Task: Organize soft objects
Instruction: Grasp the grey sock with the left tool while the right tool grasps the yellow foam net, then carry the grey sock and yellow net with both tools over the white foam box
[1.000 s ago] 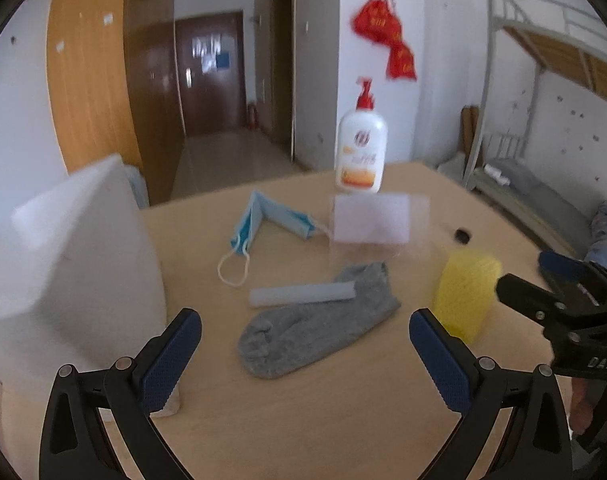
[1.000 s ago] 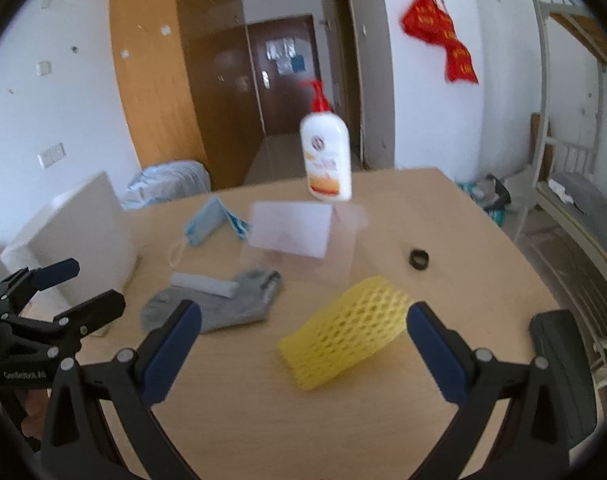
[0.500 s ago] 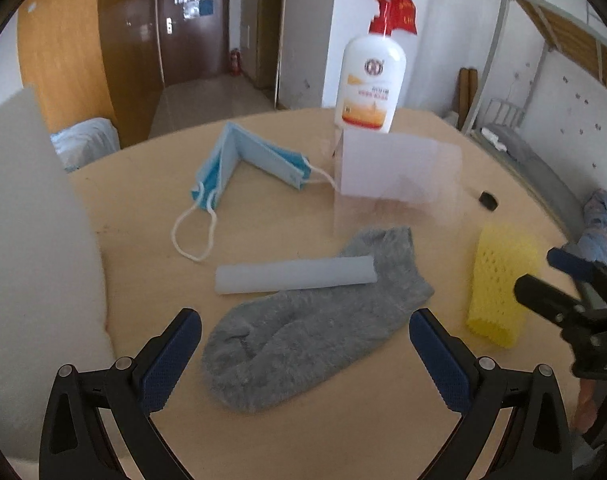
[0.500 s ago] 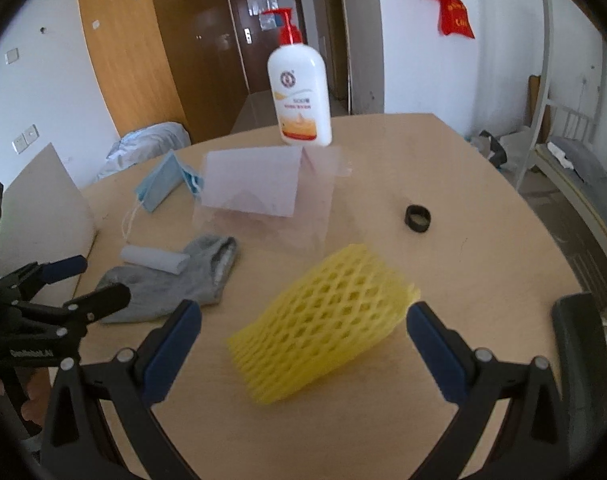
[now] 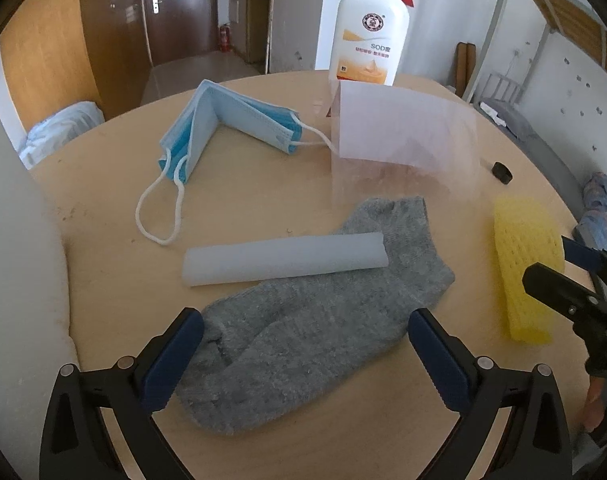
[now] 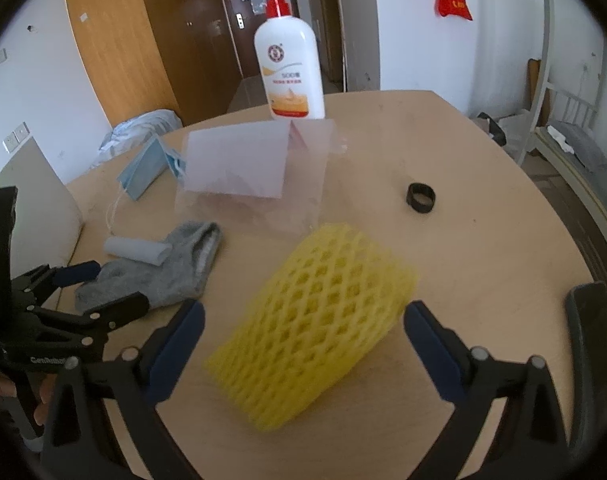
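A grey sock (image 5: 315,320) lies flat on the round wooden table (image 5: 263,432), with a pale rolled sheet (image 5: 283,258) across its upper edge. My left gripper (image 5: 303,332) hangs just above the sock, open, its blue pads either side of the foot part and not pressing it. To the right lies a yellow foam net sleeve (image 6: 319,320). My right gripper (image 6: 303,312) straddles the sleeve; its jaws are closing and a gap still shows at each pad. A folded blue face mask (image 5: 223,120) lies farther back on the left.
A clear bag holding white paper (image 5: 403,132) sits behind the sock, with a pump lotion bottle (image 5: 367,36) at the far edge. A black ring (image 6: 421,198) lies at right. A white foam block (image 5: 19,260) stands along the left side. A dark chair back (image 6: 591,332) is at the right edge.
Both grippers have come down and forward toward the table. The sock now fills the space between the left jaws, and the yellow sleeve sits between the right jaws.
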Demonstrator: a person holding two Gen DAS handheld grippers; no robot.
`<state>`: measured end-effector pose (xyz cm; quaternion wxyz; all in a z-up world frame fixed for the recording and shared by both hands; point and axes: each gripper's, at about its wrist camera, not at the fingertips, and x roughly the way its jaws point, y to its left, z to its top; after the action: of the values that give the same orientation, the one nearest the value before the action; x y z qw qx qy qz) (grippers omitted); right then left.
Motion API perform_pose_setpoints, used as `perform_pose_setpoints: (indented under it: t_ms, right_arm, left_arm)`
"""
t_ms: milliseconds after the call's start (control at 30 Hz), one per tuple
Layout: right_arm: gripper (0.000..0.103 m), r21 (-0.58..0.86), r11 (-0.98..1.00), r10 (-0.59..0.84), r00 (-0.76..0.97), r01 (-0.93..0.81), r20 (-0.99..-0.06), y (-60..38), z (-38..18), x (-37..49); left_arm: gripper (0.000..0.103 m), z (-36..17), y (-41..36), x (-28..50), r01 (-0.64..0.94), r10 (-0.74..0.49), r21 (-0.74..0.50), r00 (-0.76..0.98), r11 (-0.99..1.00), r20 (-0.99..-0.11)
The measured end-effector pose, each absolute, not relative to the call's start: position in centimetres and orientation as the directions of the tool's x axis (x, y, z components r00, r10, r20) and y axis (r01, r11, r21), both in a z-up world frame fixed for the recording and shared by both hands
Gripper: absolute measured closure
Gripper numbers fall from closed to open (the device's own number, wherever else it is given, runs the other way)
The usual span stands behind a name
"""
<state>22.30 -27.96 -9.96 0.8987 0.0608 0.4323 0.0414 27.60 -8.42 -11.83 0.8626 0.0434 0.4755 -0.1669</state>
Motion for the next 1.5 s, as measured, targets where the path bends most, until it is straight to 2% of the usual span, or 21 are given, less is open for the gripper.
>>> perform_pose_setpoints:
  t_ms: [167,233,367,467,533,567,633,667,700,733,867,1067,1233,1500]
  right_arm:
    - [0.017,0.139,0.99,0.129,0.596,-0.03,-0.793,-27.6,-10.6,22.6]
    - [0.024,0.135,0.99,0.128,0.582,-0.032,-0.803,-27.6,-10.9,22.7]
    - [0.031,0.129,0.991,0.123,0.576,-0.03,-0.808,-27.6,-11.2,22.8]
    - [0.036,0.136,0.99,0.128,0.576,-0.03,-0.807,-27.7,-11.2,22.7]
    - [0.043,0.148,0.988,0.139,0.577,-0.031,-0.805,-27.8,-11.2,22.7]
    - [0.044,0.148,0.989,0.138,0.578,-0.029,-0.804,-27.9,-11.2,22.7]
    - [0.05,0.155,0.987,0.147,0.577,-0.036,-0.803,-27.9,-11.1,22.7]
    - [0.05,0.158,0.987,0.149,0.578,-0.035,-0.802,-28.0,-11.0,22.7]
    - [0.051,0.156,0.987,0.148,0.58,-0.037,-0.801,-27.9,-11.0,22.6]
    - [0.051,0.154,0.987,0.149,0.58,-0.041,-0.801,-27.9,-11.0,22.6]
    - [0.053,0.165,0.985,0.159,0.585,-0.043,-0.796,-28.0,-11.0,22.6]
    - [0.067,0.181,0.982,0.176,0.595,-0.051,-0.784,-28.3,-10.7,22.4]
    - [0.083,0.203,0.977,0.197,0.6,-0.058,-0.776,-28.4,-10.5,22.3]
    - [0.09,0.226,0.972,0.219,0.618,-0.069,-0.755,-28.6,-9.6,21.4]
  left_arm:
    - [0.003,-12.0,-8.9,27.7,0.33,-0.225,-0.057,0.498,0.942,-0.837]
    - [0.007,-12.0,-9.1,27.7,0.331,-0.205,-0.032,0.505,0.943,-0.838]
    - [0.013,-11.9,-9.2,27.7,0.321,-0.188,-0.017,0.51,0.947,-0.839]
    - [0.023,-11.6,-9.5,27.6,0.321,-0.185,-0.012,0.513,0.947,-0.838]
    - [0.037,-11.4,-9.6,27.6,0.319,-0.181,-0.007,0.518,0.948,-0.836]
    - [0.041,-11.3,-9.7,27.5,0.32,-0.179,-0.005,0.518,0.947,-0.837]
    - [0.063,-11.1,-9.8,27.4,0.322,-0.181,-0.005,0.516,0.947,-0.837]
    - [0.071,-11.0,-9.8,27.4,0.321,-0.179,-0.005,0.515,0.947,-0.839]
    - [0.083,-11.0,-9.8,27.4,0.325,-0.186,-0.014,0.505,0.946,-0.843]
    - [0.09,-10.9,-10.0,27.4,0.328,-0.192,-0.021,0.499,0.945,-0.845]
    - [0.094,-10.7,-9.8,27.2,0.32,-0.192,-0.028,0.493,0.947,-0.848]
    - [0.095,-9.3,-9.7,26.1,0.328,-0.222,-0.051,0.512,0.943,-0.83]
    - [0.095,-8.4,-9.5,25.1,0.336,-0.232,-0.048,0.533,0.941,-0.814]
    - [0.095,-7.8,-9.0,24.2,0.34,-0.255,-0.065,0.552,0.938,-0.794]
